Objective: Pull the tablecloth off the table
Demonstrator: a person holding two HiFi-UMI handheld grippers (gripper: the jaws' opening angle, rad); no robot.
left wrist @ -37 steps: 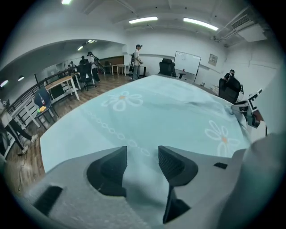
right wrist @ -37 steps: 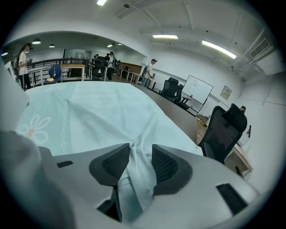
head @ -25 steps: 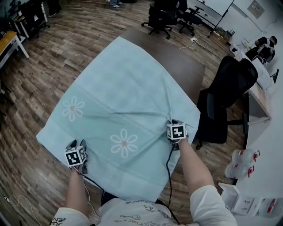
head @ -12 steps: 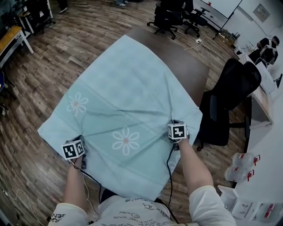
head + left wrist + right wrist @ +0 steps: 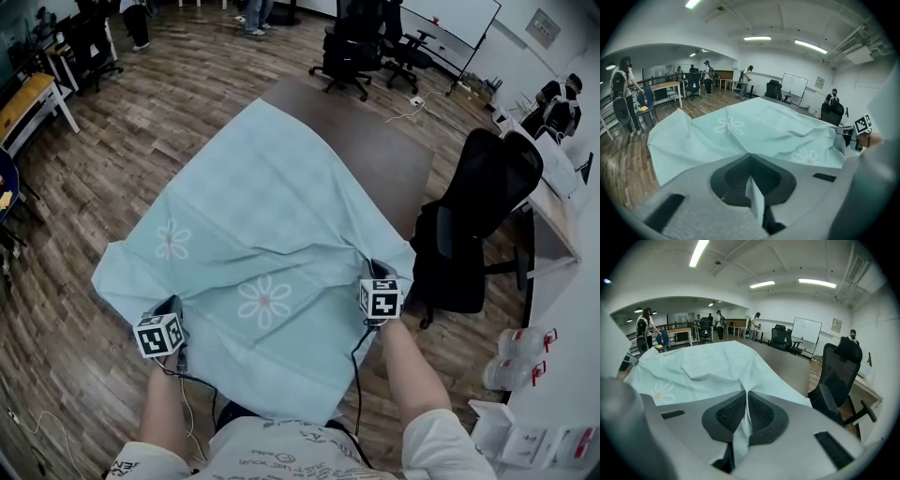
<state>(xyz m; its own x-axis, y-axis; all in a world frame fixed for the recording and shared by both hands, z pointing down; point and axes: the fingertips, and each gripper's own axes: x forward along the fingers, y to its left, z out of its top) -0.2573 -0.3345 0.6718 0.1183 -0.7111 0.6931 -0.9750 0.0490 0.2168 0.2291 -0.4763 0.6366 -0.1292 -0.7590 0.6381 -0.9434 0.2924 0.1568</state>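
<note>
Left gripper (image 5: 749, 157): we had it clamped on the tablecloth (image 5: 262, 225) at the table's (image 5: 375, 141) near-left edge; a second earlier it gaped.
Right gripper (image 5: 746, 394): likewise pinched on cloth, near-right edge.
Tablecloth: stayed draped over the table, newly creased between our grips.

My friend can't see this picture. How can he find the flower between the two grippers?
Find the brown table with the pale blue tablecloth over it. Two white flowers are printed on it; this flower lies nearest the person, between the left gripper and right gripper, while the other flower lies farther away, leftward.
</note>
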